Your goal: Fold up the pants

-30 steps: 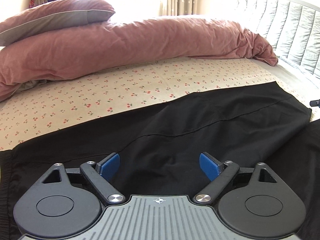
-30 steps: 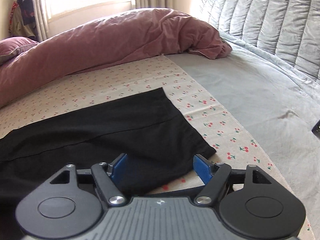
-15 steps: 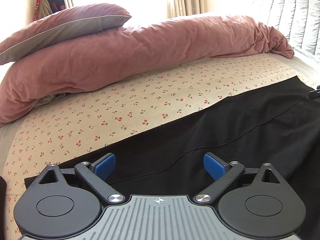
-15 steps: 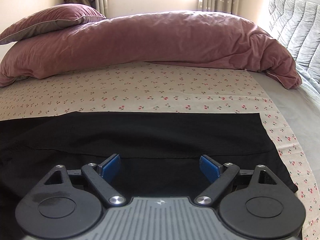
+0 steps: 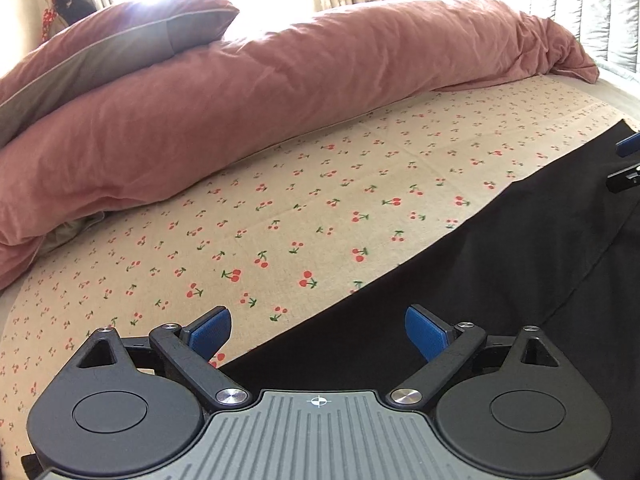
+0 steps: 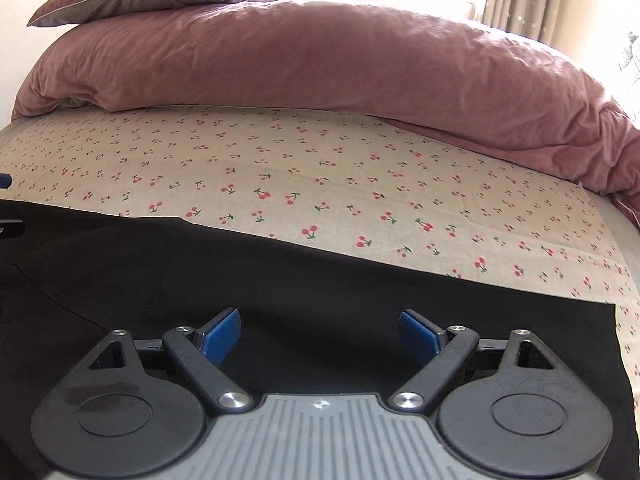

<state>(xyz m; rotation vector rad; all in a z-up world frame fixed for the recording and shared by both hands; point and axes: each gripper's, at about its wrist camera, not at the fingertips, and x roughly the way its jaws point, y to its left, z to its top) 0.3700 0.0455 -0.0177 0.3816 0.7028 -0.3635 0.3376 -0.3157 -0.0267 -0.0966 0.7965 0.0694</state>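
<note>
Black pants (image 5: 500,264) lie flat on the cherry-print sheet (image 5: 304,200). In the left wrist view their long edge runs from lower left to upper right. My left gripper (image 5: 318,334) hangs open above that edge, its left pad over the sheet and its right pad over the black cloth. In the right wrist view the pants (image 6: 280,280) fill the lower half, with one end at the right. My right gripper (image 6: 320,336) stands open above the cloth, nothing between its blue pads. The right gripper's tip (image 5: 628,160) shows at the left view's right border.
A rolled pink duvet (image 6: 340,60) lies along the far side of the bed, with a pink and grey pillow (image 5: 120,44) on top. A grey quilted headboard (image 5: 592,4) stands at the far right. Curtains (image 6: 520,0) and a bright window are behind.
Both grippers have swung left along the pants. The left now sits over the pants' far edge with sheet under its left pad. The right has left the hem and faces the duvet.
</note>
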